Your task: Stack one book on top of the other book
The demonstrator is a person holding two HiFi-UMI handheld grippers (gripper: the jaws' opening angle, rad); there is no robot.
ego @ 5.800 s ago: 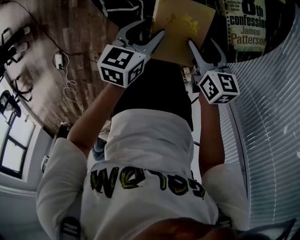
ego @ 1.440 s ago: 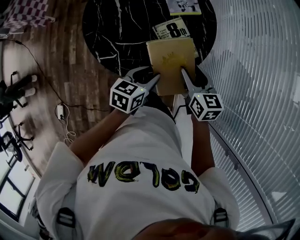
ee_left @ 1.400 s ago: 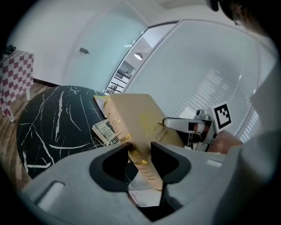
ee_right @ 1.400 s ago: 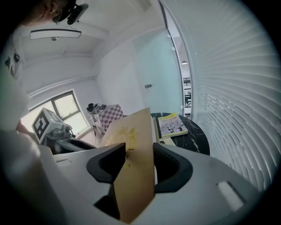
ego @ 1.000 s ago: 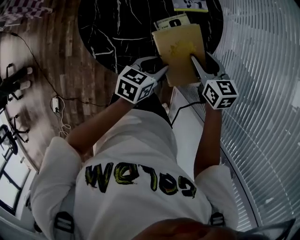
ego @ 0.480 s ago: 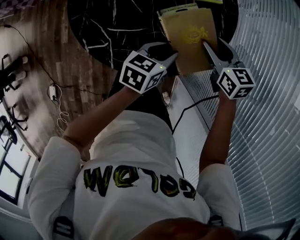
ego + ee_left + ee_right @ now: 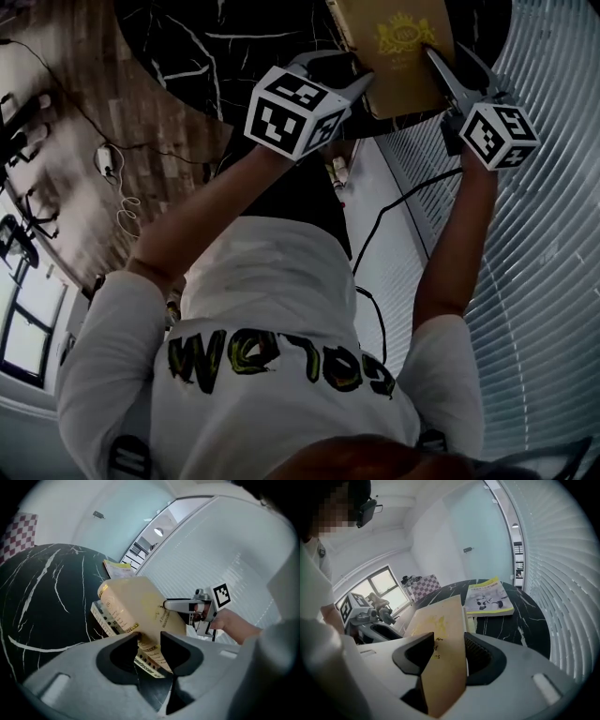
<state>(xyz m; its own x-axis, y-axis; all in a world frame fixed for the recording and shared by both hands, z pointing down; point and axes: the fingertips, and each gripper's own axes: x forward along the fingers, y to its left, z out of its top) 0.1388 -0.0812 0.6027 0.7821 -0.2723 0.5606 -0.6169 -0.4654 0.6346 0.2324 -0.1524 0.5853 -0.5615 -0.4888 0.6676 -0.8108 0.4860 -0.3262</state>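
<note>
A tan hardcover book (image 7: 398, 45) with a gold crest hangs over the black marble table (image 7: 187, 37), held from both sides. My left gripper (image 7: 361, 89) is shut on its left edge, and my right gripper (image 7: 433, 58) is shut on its right edge. In the left gripper view the tan book (image 7: 136, 606) sits tilted just over a second book (image 7: 104, 617) with a white printed spine; I cannot tell whether they touch. The right gripper view shows the tan cover (image 7: 436, 620) clamped between the jaws. The head view hides the lower book.
A third, yellow-edged paperback (image 7: 490, 599) lies flat at the far side of the table. White slatted blinds (image 7: 553, 234) curve along the right. A cable (image 7: 384, 211) runs over the floor below the table edge. Wooden floor (image 7: 66, 122) lies at the left.
Both grippers and the tan book have moved together up the head view, further over the table. The printed book that showed beyond the tan one is now covered by it.
</note>
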